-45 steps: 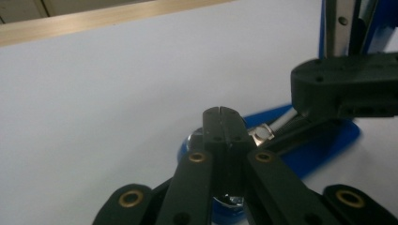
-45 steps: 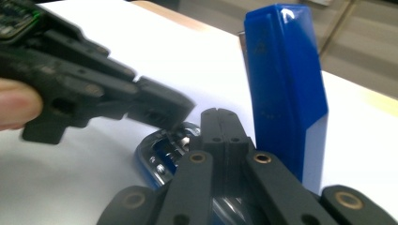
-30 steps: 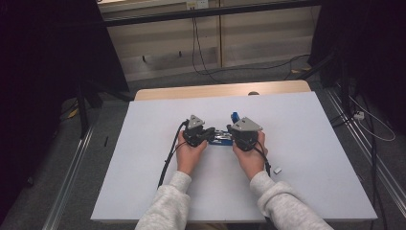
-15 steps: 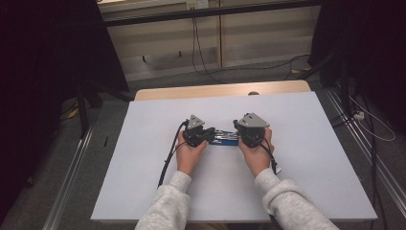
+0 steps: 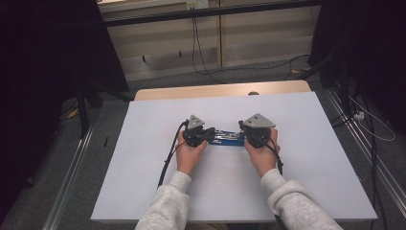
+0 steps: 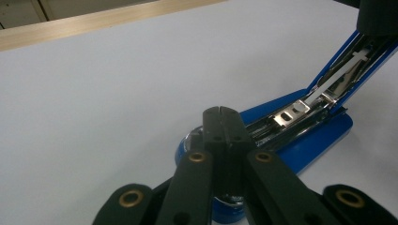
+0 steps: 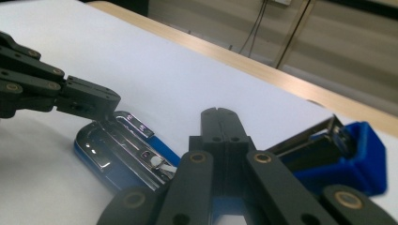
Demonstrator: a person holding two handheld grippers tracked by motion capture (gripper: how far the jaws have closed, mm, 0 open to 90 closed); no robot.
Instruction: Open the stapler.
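A blue stapler lies hinged open on the white table between my two grippers. My left gripper is shut, and its tips press down on the front end of the stapler's base. The metal magazine slopes up from the base toward my right gripper. In the right gripper view that gripper is shut too, with the jaws tight together. The blue top cover stands raised just right of them. The left gripper rests on the base's chrome plate.
A wooden strip runs along the table's far edge. Behind it are a wall panel and cables on the floor. Metal rails flank the table. A black cable trails from the left gripper along the person's forearm.
The right gripper has moved to the right, away from the left one, and the stapler now lies stretched out between them. The left gripper has stayed on the base.
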